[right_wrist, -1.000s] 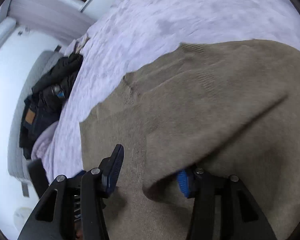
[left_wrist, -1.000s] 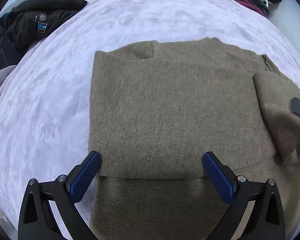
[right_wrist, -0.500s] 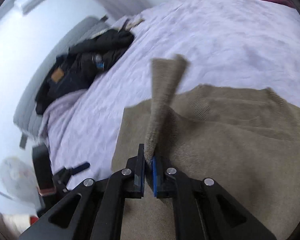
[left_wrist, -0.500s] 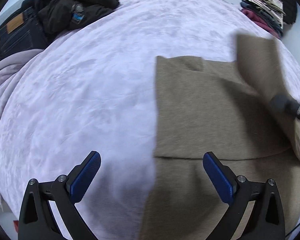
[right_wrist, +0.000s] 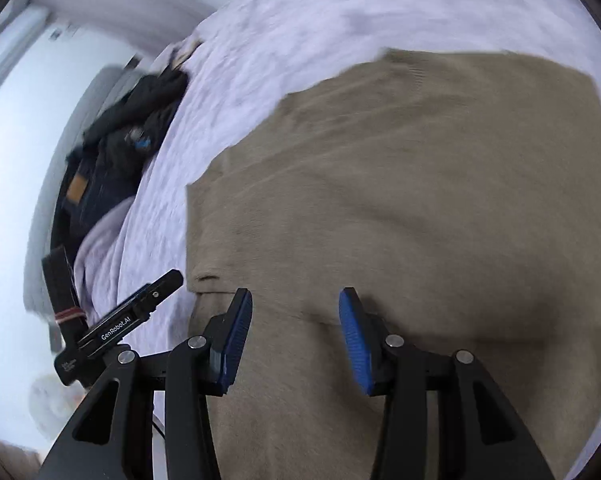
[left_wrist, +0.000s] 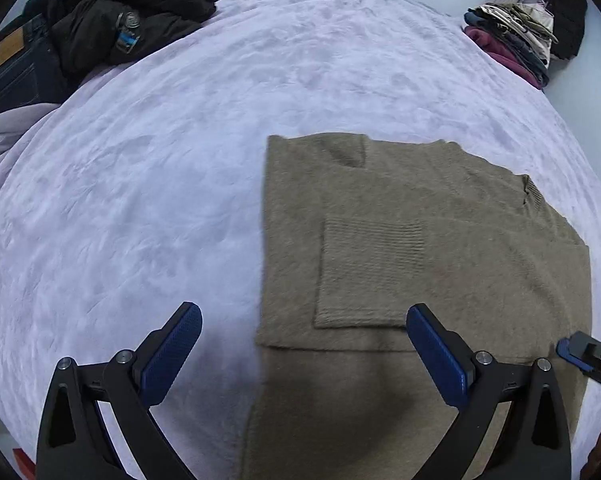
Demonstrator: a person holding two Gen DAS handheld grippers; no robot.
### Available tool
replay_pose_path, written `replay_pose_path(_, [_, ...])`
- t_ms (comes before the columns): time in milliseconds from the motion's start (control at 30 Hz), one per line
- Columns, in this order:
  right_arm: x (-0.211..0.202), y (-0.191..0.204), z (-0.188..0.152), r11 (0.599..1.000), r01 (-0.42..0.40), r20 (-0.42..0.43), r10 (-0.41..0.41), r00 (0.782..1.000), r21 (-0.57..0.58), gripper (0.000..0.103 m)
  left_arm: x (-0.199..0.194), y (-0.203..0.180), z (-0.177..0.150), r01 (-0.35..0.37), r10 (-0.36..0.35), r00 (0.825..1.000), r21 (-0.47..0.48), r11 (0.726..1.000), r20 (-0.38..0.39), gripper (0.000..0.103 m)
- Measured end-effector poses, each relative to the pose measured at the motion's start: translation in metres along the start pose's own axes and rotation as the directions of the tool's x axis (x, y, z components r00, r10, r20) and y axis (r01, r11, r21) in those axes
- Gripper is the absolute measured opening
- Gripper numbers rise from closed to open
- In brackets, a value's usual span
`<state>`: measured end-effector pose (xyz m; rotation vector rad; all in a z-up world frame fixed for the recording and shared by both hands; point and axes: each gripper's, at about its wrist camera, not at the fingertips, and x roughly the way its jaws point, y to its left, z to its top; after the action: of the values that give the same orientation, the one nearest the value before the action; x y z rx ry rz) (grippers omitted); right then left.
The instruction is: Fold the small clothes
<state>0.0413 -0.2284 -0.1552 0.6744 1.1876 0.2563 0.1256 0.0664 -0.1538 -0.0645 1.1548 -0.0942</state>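
An olive-brown knit sweater (left_wrist: 440, 248) lies flat on the lilac bed cover, both sleeves folded in over its body; the ribbed cuff (left_wrist: 374, 240) lies on top. It fills the right wrist view (right_wrist: 400, 184). My left gripper (left_wrist: 304, 354) is open and empty, low over the sweater's left edge. My right gripper (right_wrist: 296, 336) is open and empty just above the sweater's lower part; its tip shows in the left wrist view (left_wrist: 580, 354).
The lilac bed cover (left_wrist: 160, 168) stretches left and far. A heap of black jacket and jeans (left_wrist: 80, 32) lies at the far left corner. A stack of folded clothes (left_wrist: 512, 40) sits at the far right corner.
My right gripper carried the right sleeve across the sweater, laid it down and opened. My left gripper stayed open and shifted left.
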Motion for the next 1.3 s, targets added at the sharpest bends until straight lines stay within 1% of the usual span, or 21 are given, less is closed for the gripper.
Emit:
replay_pose_path(67, [-0.027, -0.043, -0.011, 0.987, 0.011, 0.052, -0.02, 0.998, 0.16, 0.049, 0.014, -0.014, 0.004, -0.004, 0.004, 1.0, 0.028, 1.0, -0.016, 0.103])
replay_pose_path(133, [-0.05, -0.086, -0.017, 0.955, -0.002, 0.102, -0.03, 0.994, 0.296, 0.049, 0.03, -0.025, 0.004, -0.024, 0.026, 0.999, 0.055, 0.998, -0.043, 0.103])
replay_pose_path(233, [-0.063, -0.134, -0.016, 0.882, -0.078, 0.201, -0.019, 0.979, 0.464, 0.047, 0.047, -0.032, 0.0, -0.052, 0.057, 0.996, 0.08, 0.995, -0.064, 0.103])
replay_pose_path(267, [-0.063, -0.146, -0.014, 0.849, -0.132, 0.25, 0.0, 0.968, 0.511, 0.024, 0.047, -0.032, 0.0, -0.054, 0.059, 0.996, 0.081, 0.995, -0.063, 0.103])
replay_pose_path(300, [-0.064, -0.154, -0.015, 0.831, -0.162, 0.28, 0.007, 0.96, 0.532, 0.006, 0.046, -0.033, 0.001, -0.055, 0.06, 0.996, 0.083, 0.995, -0.064, 0.103])
replay_pose_path(333, [-0.065, -0.157, -0.013, 0.823, -0.178, 0.3, 0.009, 0.954, 0.539, 0.006, 0.044, -0.033, 0.002, -0.055, 0.061, 0.996, 0.088, 0.995, -0.067, 0.103])
replay_pose_path(367, [-0.069, -0.154, -0.011, 0.833, -0.189, 0.319, 0.015, 0.948, 0.521, 0.006, 0.043, -0.034, 0.002, -0.058, 0.064, 0.996, 0.096, 0.994, -0.068, 0.103])
replay_pose_path(400, [-0.076, -0.147, -0.006, 0.864, -0.166, 0.322, 0.005, 0.947, 0.475, 0.006, 0.042, -0.035, 0.001, -0.06, 0.068, 0.995, 0.107, 0.992, -0.069, 0.103])
replay_pose_path(467, [-0.081, -0.131, 0.0, 0.917, -0.092, 0.308, -0.035, 0.951, 0.388, 0.006, 0.043, -0.037, 0.0, -0.064, 0.073, 0.995, 0.126, 0.99, -0.069, 0.103])
replay_pose_path(500, [-0.079, -0.13, 0.001, 0.928, -0.047, 0.291, -0.068, 0.954, 0.37, 0.006, 0.044, -0.038, -0.001, -0.06, 0.069, 0.995, 0.126, 0.99, -0.069, 0.103])
replay_pose_path(567, [-0.071, -0.141, 0.001, 0.922, 0.011, 0.249, -0.116, 0.962, 0.387, 0.006, 0.045, -0.039, -0.002, -0.055, 0.064, 0.996, 0.127, 0.99, -0.065, 0.103])
replay_pose_path(600, [-0.065, -0.153, -0.004, 0.911, 0.001, 0.221, -0.102, 0.97, 0.412, 0.006, 0.046, -0.04, -0.003, -0.062, 0.07, 0.996, 0.134, 0.989, -0.061, 0.103])
replay_pose_path(667, [-0.067, -0.163, -0.011, 0.897, -0.057, 0.225, -0.048, 0.973, 0.437, 0.011, 0.046, -0.041, -0.003, -0.061, 0.07, 0.996, 0.146, 0.987, -0.055, 0.103])
replay_pose_path(700, [-0.072, -0.158, -0.012, 0.91, -0.044, 0.218, -0.051, 0.975, 0.411, 0.014, 0.047, -0.04, -0.003, -0.055, 0.064, 0.996, 0.147, 0.988, -0.058, 0.103])
replay_pose_path(800, [-0.094, -0.135, -0.017, 0.96, 0.022, 0.218, -0.086, 0.972, 0.28, 0.017, 0.052, -0.037, -0.002, -0.037, 0.047, 0.997, 0.14, 0.989, -0.069, 0.103])
replay_pose_path(833, [-0.102, -0.129, -0.018, 0.969, 0.058, 0.221, -0.113, 0.969, 0.24, 0.018, 0.053, -0.036, -0.001, -0.031, 0.041, 0.997, 0.134, 0.99, -0.071, 0.103])
replay_pose_path(867, [-0.11, -0.121, -0.014, 0.974, 0.123, 0.231, -0.166, 0.959, 0.191, 0.024, 0.054, -0.036, -0.001, -0.026, 0.036, 0.997, 0.126, 0.992, -0.073, 0.103])
replay_pose_path(967, [-0.12, -0.122, 0.004, 0.964, 0.219, 0.236, -0.249, 0.939, 0.148, 0.07, 0.057, -0.033, -0.003, -0.008, 0.014, 0.998, 0.107, 0.994, -0.055, 0.103])
replay_pose_path(1100, [-0.104, -0.148, 0.039, 0.966, 0.169, 0.203, -0.209, 0.957, 0.198, 0.07, 0.061, -0.029, -0.003, 0.01, -0.006, 0.999, 0.072, 0.997, -0.049, 0.103])
replay_pose_path(1200, [-0.091, -0.162, 0.062, 0.968, 0.088, 0.201, -0.137, 0.97, 0.236, 0.063, 0.054, -0.034, 0.005, -0.007, 0.013, 0.997, 0.077, 0.997, -0.072, 0.103])
replay_pose_path(1300, [-0.08, -0.172, 0.081, 0.961, -0.044, 0.189, -0.009, 0.982, 0.273, 0.054, 0.042, -0.03, 0.022, 0.033, -0.032, 0.999, 0.049, 0.998, -0.016, 0.103])
